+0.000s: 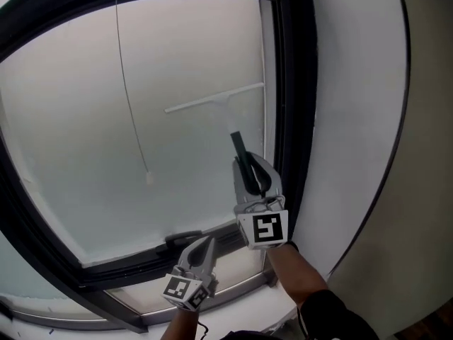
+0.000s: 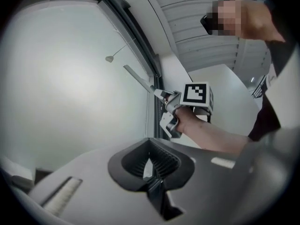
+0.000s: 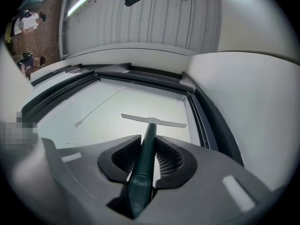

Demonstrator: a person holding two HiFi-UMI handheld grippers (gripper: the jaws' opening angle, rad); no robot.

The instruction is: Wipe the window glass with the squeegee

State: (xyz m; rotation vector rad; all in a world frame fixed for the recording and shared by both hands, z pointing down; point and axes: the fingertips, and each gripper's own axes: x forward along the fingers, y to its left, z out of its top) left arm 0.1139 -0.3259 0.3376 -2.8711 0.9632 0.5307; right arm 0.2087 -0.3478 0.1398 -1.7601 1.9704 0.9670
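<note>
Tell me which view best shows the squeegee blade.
Head view: the whole squeegee blade shows against the window glass. The right gripper view shows it smaller, beyond the handle held in the right gripper. The left gripper view shows a thin, foreshortened strip.

Dark-green squeegee handle [image 3: 143, 165], white blade [image 3: 165, 122]

Squeegee [image 1: 225, 100] tilted on window glass [image 1: 85, 133]

Plain indoor room: white wall [image 1: 354, 119], large dark-framed window [image 1: 71, 154].
</note>
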